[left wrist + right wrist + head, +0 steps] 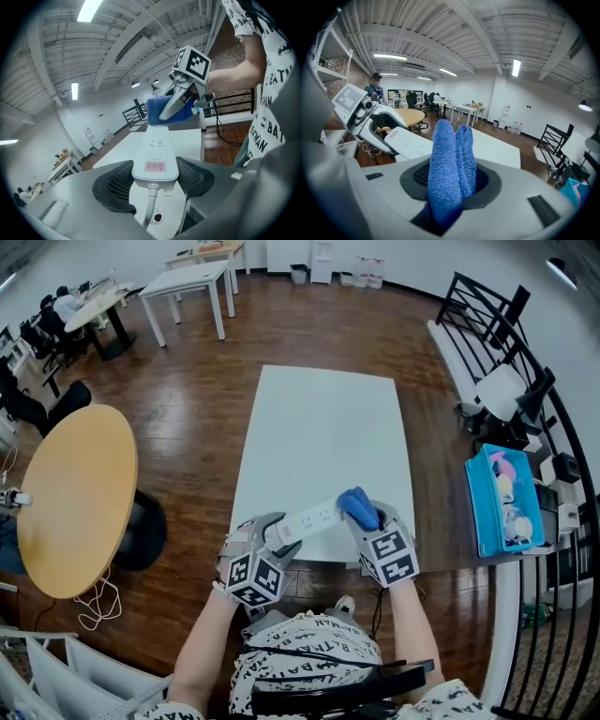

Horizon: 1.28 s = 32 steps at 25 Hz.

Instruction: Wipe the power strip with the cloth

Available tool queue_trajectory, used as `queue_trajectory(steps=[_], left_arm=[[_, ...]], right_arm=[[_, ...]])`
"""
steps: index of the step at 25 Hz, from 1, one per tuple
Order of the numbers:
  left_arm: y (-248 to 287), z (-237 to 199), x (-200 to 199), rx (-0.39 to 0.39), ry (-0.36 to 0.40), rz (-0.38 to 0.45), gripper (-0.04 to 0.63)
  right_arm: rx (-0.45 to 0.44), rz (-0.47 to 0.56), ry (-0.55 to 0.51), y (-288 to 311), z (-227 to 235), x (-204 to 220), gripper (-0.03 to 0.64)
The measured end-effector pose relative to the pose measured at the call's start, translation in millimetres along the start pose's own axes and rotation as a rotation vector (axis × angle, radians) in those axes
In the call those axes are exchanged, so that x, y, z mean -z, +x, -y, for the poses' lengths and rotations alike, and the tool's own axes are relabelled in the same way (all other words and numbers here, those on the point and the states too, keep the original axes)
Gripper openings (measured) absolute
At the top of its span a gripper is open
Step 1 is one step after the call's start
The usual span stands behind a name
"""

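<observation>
A white rectangular table (319, 437) stands mid-room on a dark wooden floor (187, 399). Left of it is a round wooden table (75, 493), with a white cable (94, 607) looped on the floor near its front edge. At the room's right edge, beside a black railing (555, 615), a blue bin (473, 512) holds small pink and white items. White desks (187, 282) stand along the far edge.
</observation>
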<state>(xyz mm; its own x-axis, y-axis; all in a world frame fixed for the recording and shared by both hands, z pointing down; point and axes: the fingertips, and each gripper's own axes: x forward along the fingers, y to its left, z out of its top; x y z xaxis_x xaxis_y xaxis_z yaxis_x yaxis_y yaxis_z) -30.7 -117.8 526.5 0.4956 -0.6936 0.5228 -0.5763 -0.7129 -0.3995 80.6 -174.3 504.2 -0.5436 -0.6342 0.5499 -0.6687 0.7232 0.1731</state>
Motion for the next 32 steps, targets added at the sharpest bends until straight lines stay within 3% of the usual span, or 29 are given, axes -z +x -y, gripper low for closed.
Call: queue_trajectory(steps=[10,15,18,22,26,30,32], left_arm=[[19.5,-2.7,-8.1,-0.004,0.036,-0.029,0.284],[18.2,-4.7,-6.8,-0.010,0.060,-0.035,0.284],[17.0,-6.6,-5.8,-0.010,0.045,-0.029,0.284],[17.3,-17.7,2.7,-0.021,-0.058,-0.030,0.284],[9.9,-40.9,11.1,-0.078,-0.176,-0.018,0.284],[3.5,-55.2,11.4,-0.120,-0.332,0.026,0.284],[3.8,-54.1,8.9,-0.129,-0.366,0.036,0.284]], right_arm=[[-0.242,0.014,-0.108,15.0,-108.0,-40.3,0.135],[-0.264,-0.015,-0.199,18.3,-132.5,-49.2,0.133],[-0.282,0.003,-0.188,18.3,-131.9,-52.2,0.133],[-0.248,0.063,-0.058,9.4,-104.0,-50.6,0.133],[-0.160,0.044,0.036,3.2,-68.6,-24.2,0.133],[-0.130,0.057,0.123,4.4,-62.2,-12.4,0.133],[-0.140,0.070,0.149,7.2,-65.5,-12.3,0.133]])
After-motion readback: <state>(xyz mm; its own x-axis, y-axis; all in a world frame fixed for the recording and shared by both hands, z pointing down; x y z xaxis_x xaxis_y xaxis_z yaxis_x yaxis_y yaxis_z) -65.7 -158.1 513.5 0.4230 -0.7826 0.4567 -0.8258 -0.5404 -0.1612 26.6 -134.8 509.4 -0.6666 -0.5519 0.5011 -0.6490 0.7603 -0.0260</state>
